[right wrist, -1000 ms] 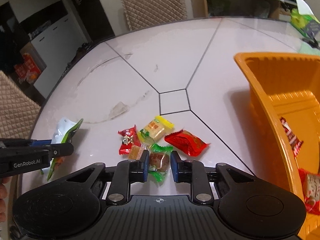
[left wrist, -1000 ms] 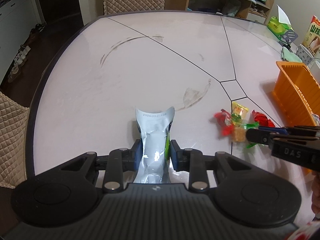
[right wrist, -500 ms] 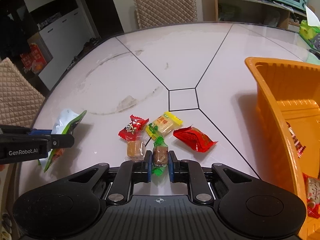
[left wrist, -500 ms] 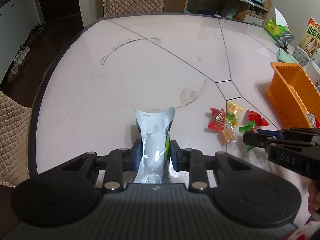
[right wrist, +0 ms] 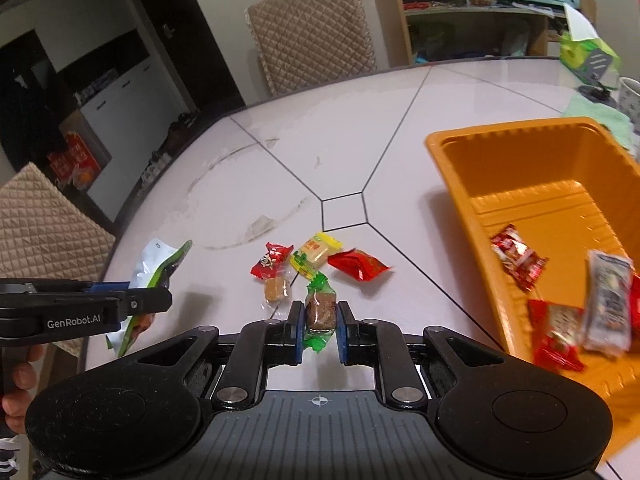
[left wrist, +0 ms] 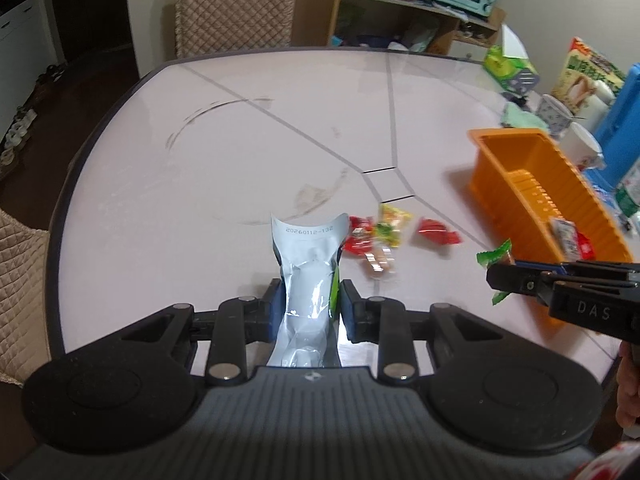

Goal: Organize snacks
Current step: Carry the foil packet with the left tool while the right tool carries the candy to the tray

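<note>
Left gripper (left wrist: 307,304): clamped on the silver pouch (left wrist: 308,264), now lifted. Right gripper (right wrist: 319,330): has closed on the green-wrapped candy (right wrist: 320,308) and raised it off the table; orange bin (right wrist: 472,200) lies to its right, ready for deposit

- Room light is moderate and soft; the pale glossy tabletop (left wrist: 224,184) is the brightest surface, carrying a faint sheen at its far right.
- Dark doorway (right wrist: 24,80) and far-left corners are dim, detail lost.
- Soft shadow lies left of the orange plastic bin (left wrist: 520,184) and under the loose wrapped candies (right wrist: 316,260).
- Silver foil snack pouch (left wrist: 308,280) shows a small bright glare patch low down.
- Motion blur smears the packets inside the bin (right wrist: 600,300) in the right wrist view.
- Fisheye bends table edges and furniture strongly toward the frame borders; corners vignette.
</note>
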Available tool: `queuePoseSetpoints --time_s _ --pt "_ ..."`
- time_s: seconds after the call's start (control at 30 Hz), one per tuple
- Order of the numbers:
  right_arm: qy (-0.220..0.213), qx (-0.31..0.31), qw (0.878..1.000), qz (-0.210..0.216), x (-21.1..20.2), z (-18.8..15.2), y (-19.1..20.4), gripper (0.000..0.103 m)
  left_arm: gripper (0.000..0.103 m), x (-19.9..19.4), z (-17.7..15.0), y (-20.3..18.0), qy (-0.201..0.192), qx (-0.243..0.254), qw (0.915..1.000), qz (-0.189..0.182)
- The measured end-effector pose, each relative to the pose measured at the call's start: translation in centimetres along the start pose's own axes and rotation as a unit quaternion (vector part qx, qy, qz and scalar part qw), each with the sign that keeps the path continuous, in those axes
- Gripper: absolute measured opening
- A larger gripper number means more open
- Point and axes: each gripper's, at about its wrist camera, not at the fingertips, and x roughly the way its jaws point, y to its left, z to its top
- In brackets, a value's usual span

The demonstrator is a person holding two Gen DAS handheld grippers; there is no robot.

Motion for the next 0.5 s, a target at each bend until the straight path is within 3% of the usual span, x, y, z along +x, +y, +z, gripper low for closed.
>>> queuePoseSetpoints --time_s 0.5 --pt "-0.040 0.060 0.997 -0.033 -8.0 -2.1 -5.1 0.016 0.027 -2.3 -0.4 -9.6 -0.018 0.075 0.9932 -0.087"
